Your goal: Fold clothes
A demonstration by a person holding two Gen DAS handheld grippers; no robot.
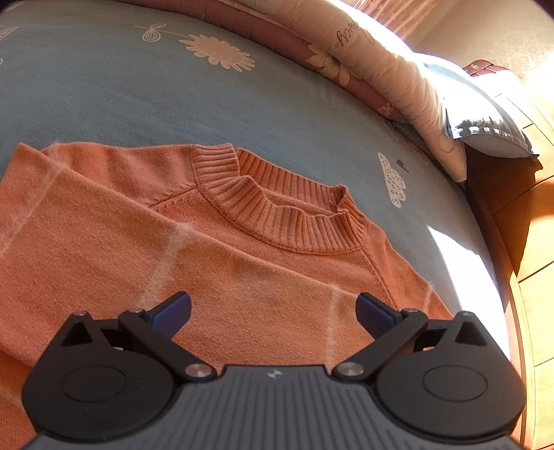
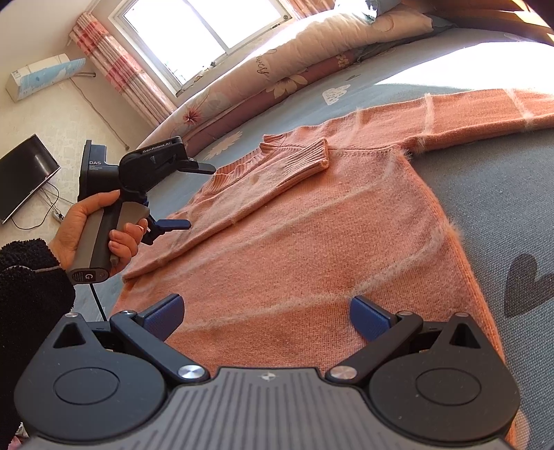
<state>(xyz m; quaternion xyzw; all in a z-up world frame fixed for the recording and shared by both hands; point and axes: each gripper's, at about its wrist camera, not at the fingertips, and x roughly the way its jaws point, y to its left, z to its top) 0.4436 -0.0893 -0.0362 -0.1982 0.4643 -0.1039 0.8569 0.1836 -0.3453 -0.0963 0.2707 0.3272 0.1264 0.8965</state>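
- The orange sweater lies flat on my bed, on the blue-grey sheet with its pale flower and heart prints.
- Thin whitish fuzzy stripes cross the knit, and the ribbed collar points toward the far side of the bed.
- One sleeve is folded in across the chest, its ribbed cuff lying just beside the collar.
- The other sleeve stretches straight out over the sheet, away from the body of the sweater.
- My left gripper hangs above the upper chest of the sweater, below the collar, with its blue-padded fingers spread wide and nothing between them.
- In the right wrist view I see that same left gripper from the side, over the folded edge of the sweater; my left hand wraps its grey handle, with a black fleecy sleeve at the wrist.
- My right gripper sits over the lower part of the sweater, also spread wide and empty.
- I cannot tell whether either gripper's pads touch the knit.
- A rolled quilt in pink and cream runs along the far edge of the bed, with a window behind it.
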